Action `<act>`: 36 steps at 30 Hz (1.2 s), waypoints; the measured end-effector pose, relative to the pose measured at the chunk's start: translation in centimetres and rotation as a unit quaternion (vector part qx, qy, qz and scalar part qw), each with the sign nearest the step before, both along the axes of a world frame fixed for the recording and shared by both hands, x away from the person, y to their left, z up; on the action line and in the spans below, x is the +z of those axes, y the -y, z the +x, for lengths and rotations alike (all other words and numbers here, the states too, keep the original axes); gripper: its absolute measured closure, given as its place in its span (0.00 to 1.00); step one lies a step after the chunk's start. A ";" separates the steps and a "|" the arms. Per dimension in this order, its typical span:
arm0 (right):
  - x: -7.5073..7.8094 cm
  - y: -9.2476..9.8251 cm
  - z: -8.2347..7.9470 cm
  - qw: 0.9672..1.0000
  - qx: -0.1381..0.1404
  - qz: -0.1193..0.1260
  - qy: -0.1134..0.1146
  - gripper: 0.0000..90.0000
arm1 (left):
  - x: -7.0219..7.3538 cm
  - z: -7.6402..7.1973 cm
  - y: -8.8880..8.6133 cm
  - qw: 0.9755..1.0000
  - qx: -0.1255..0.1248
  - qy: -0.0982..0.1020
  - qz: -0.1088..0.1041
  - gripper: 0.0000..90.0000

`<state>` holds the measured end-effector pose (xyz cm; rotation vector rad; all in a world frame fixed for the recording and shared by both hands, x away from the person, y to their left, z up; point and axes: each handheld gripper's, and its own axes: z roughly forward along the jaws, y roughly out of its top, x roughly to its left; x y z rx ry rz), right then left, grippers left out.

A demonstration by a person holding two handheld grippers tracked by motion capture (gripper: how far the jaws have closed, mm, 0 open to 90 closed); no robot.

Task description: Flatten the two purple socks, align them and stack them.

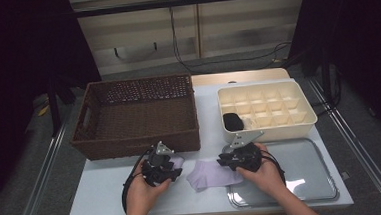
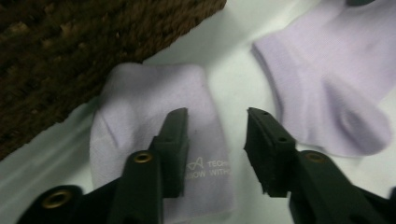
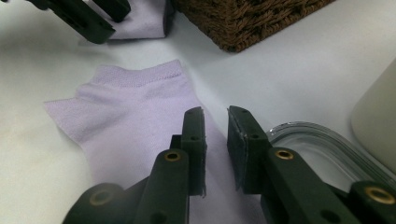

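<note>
A: Where are the socks?

B: Two lilac ones on the white table (image 1: pixel 108 195). In the high view, the folded sock (image 1: pixel 176 162) lies at lower centre, just under the left gripper (image 1: pixel 168 165), close to the front wall of the wicker basket (image 1: pixel 135 141). The flat sock (image 1: pixel 210 174) is a little to its right, between the two hands, its right edge reaching the rim of the metal tray (image 1: pixel 303 180).

A: And the left gripper's jaws?

B: Released. In the left gripper view they stand apart at lower centre; the folded sock (image 2: pixel 154 121) lies beneath them with white lettering near its lower edge. One jaw hangs over the cloth, the other over bare table. Nothing is pinched. The flat sock (image 2: pixel 327 88) fills the upper right of that view, the basket (image 2: pixel 70 56) the upper left.

A: The right gripper?

B: In the high view the right gripper (image 1: pixel 231 157) sits at the flat sock's right edge. In its own view the jaws show a narrow gap at lower centre, above the flat sock (image 3: pixel 135 116); no cloth is caught between them, so they are slack too. The tray's rim (image 3: pixel 322 140) curves at lower right, and the left gripper (image 3: pixel 100 16) shows at the top left over the folded sock (image 3: pixel 144 21).

A: Anything else?

B: A cream divider box (image 1: pixel 299 123) at right centre of the high view, with a black bundle (image 1: pixel 233 121) in one front cell.
</note>
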<state>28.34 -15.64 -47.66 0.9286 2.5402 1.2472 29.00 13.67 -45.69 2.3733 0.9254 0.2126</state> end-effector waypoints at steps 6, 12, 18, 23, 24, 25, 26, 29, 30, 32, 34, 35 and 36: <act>0.0 0.2 0.0 1.000 -0.002 0.002 0.001 0.85 | 0.1 0.1 0.0 1.000 0.002 0.005 0.006 0.93; 0.1 0.3 -0.1 1.000 -0.004 0.004 0.001 0.85 | 0.7 0.0 0.3 1.000 -0.005 0.000 -0.012 0.97; 0.1 0.3 -0.1 1.000 -0.002 0.007 0.000 0.84 | 2.2 -0.1 0.4 0.998 -0.011 -0.004 -0.055 0.97; 0.1 0.3 -0.1 1.000 -0.002 0.010 -0.001 0.84 | 2.3 0.1 -0.5 0.998 0.004 0.002 -0.062 0.97; 0.1 0.3 -0.1 1.000 -0.002 0.010 -0.001 0.84 | 2.3 0.2 -0.7 0.998 0.006 0.005 -0.062 0.97; 0.1 0.3 -0.1 1.000 -0.002 0.010 -0.001 0.84 | 2.3 0.3 -1.0 0.998 0.008 0.003 -0.063 0.97; 0.1 0.3 -0.1 1.000 -0.002 0.011 -0.001 0.84 | 2.3 0.4 -1.2 0.998 0.013 0.003 -0.062 0.97; 0.1 0.3 -0.1 1.000 -0.004 0.011 -0.001 0.84 | 2.4 0.4 -1.9 0.997 0.027 0.008 -0.066 0.96; 0.1 0.3 -0.1 1.000 -0.004 0.012 -0.002 0.84 | 2.4 0.5 -2.1 0.997 0.031 0.009 -0.066 0.96; 0.1 0.3 -0.1 1.000 -0.004 0.013 -0.002 0.84 | 2.3 0.6 -2.4 0.997 0.038 0.010 -0.065 0.96; 0.2 0.3 -0.1 1.000 -0.003 0.012 -0.002 0.84 | 2.1 0.6 -2.6 0.997 0.045 0.009 -0.070 0.96; 0.2 0.3 -0.1 1.000 -0.004 0.012 -0.002 0.84 | 2.1 0.6 -2.7 0.997 0.045 0.011 -0.069 0.96; 0.2 0.3 -0.1 1.000 -0.004 0.013 -0.002 0.84 | 2.1 0.6 -2.6 0.997 0.046 0.011 -0.068 0.96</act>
